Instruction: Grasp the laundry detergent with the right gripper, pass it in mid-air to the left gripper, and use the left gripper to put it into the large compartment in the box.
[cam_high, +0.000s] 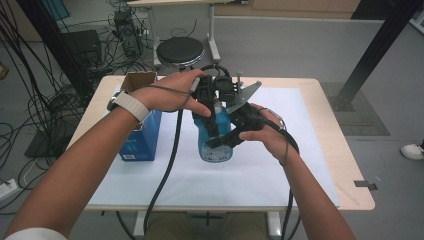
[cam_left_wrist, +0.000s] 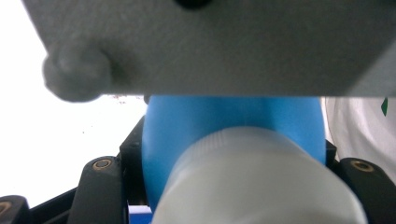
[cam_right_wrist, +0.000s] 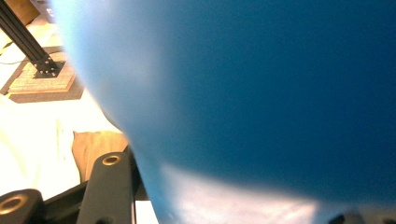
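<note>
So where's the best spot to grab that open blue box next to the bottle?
Probably by a top edge of the blue box, coming from above: it stands upright with its flaps open, so a thin wall is free to pinch, and its side away from the bottle is unobstructed.

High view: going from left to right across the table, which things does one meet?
Blue box → left gripper → blue bottle → right gripper, both grippers shut on the bottle; beneath lies the white mat.
</note>
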